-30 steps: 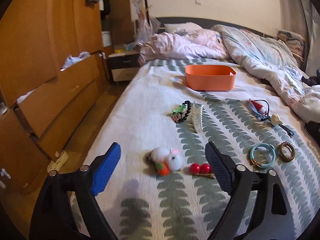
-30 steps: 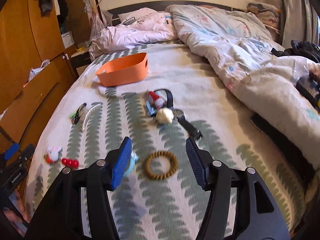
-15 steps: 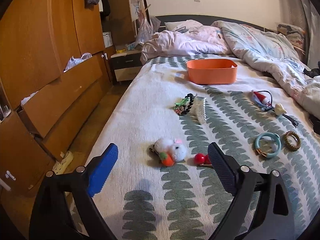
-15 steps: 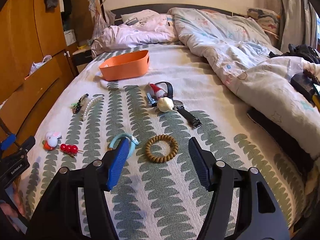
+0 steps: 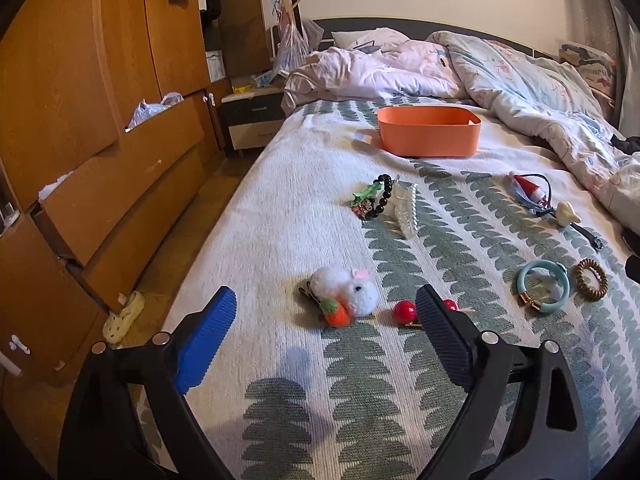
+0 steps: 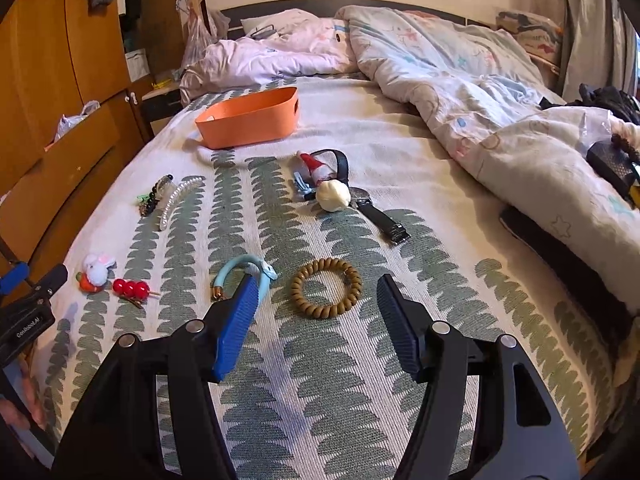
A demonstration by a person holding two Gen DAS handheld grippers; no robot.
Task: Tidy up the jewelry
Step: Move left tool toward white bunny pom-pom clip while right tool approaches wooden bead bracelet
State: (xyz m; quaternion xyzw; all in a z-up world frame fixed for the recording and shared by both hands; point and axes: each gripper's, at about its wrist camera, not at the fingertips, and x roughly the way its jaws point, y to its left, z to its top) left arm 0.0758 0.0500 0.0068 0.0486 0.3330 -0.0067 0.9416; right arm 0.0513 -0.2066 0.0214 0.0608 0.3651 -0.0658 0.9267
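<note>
Both claws have pulled back, the left gripper (image 5: 326, 334) and right gripper (image 6: 316, 320) gaping empty, so the brown spiral hair tie (image 6: 326, 293) on the bedspread and the orange plastic bin (image 6: 250, 117) far up the bed wait untouched.

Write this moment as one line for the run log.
left gripper: open, near bunny clip | right gripper: open, over brown coil tie | orange basket: nothing visible inside

- Left gripper (image 5: 326, 332): black plastic arms, silver screws, one bright blue ribbed pad, one dark ribbed pad.
- Right gripper (image 6: 316, 316): same black frame, blue and dark pads.
- Lower left of the right view: white lettering on black housing.
</note>
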